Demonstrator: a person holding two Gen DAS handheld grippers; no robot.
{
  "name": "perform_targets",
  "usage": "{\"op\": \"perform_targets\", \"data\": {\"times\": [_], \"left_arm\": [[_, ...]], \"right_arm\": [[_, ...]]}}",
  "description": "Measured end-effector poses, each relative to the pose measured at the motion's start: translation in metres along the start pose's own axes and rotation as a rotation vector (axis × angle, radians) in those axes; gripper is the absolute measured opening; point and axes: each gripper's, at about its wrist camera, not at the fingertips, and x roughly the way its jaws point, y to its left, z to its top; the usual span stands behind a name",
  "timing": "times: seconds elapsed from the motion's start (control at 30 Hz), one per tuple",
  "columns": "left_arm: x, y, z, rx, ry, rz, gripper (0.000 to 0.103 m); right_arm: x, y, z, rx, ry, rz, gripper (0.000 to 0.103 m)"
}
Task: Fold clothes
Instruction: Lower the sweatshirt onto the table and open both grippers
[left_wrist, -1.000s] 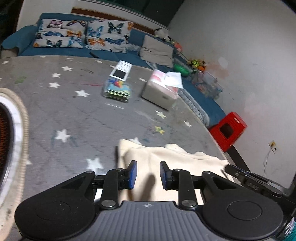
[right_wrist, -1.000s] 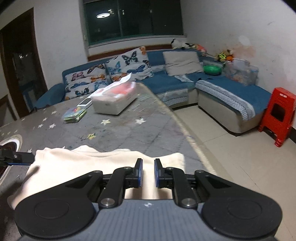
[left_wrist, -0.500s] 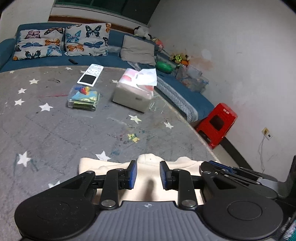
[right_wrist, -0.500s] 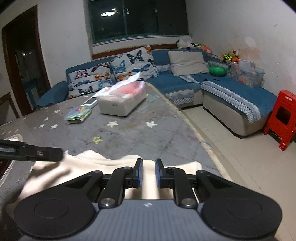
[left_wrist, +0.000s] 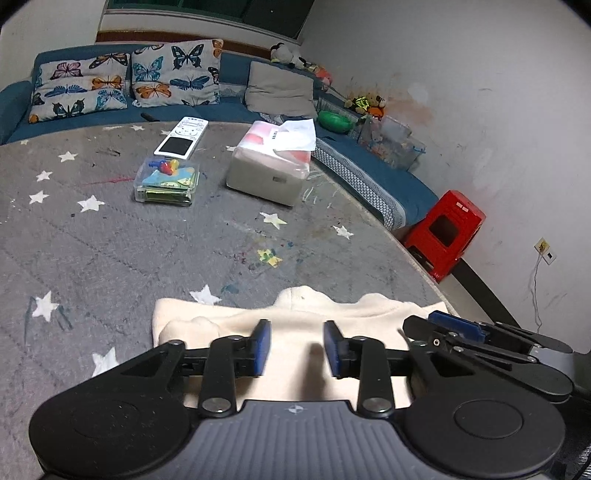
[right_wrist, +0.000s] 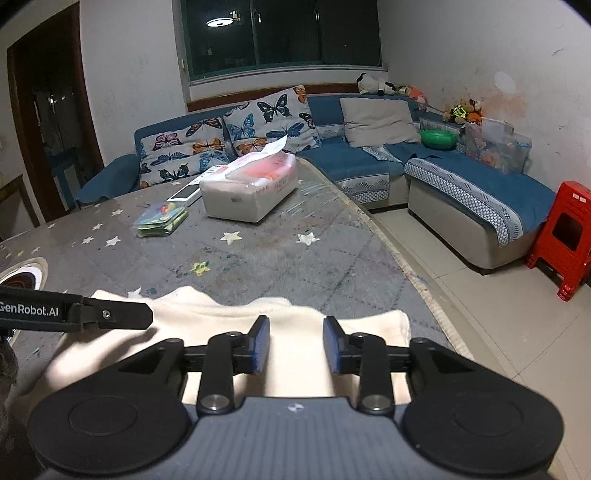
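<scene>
A cream garment (left_wrist: 295, 314) lies folded on the grey star-patterned table cover (left_wrist: 147, 251), near its front right edge. My left gripper (left_wrist: 297, 345) hovers over the garment's middle. Its jaws are opening, and the cloth lies below them, not pinched. My right gripper (right_wrist: 296, 343) is over the garment (right_wrist: 229, 314) near the right end; its jaws are opening too and the cloth has dropped free of the pads. Each gripper shows in the other's view: the right gripper (left_wrist: 454, 328) at the right, the left gripper (right_wrist: 110, 314) at the left.
Farther back on the table stand a tissue pack (left_wrist: 266, 173), a clear plastic box of coloured items (left_wrist: 166, 181) and a white handset (left_wrist: 181, 136). A round burner (right_wrist: 22, 275) is at the left. The table edge (right_wrist: 424, 288) runs close on the right, a red stool (right_wrist: 565, 236) beyond.
The right jaws, nearly shut a second ago, have spread apart over the cloth. The left jaws have widened. The left gripper has moved right along the garment, close to the right gripper.
</scene>
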Motion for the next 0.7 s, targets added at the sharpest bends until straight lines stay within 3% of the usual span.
{"op": "perform_targets", "data": {"times": [0.5, 0.7], "left_arm": [[-0.038, -0.024, -0.034, 0.073, 0.002, 0.017, 0.047], [-0.051, -0.03, -0.046, 0.091, -0.008, 0.04, 0.059]], "right_arm": [[-0.049, -0.015, -0.036, 0.056, -0.004, -0.004, 0.039], [-0.066, -0.006, -0.04, 0.024, -0.023, 0.0, 0.054]]}}
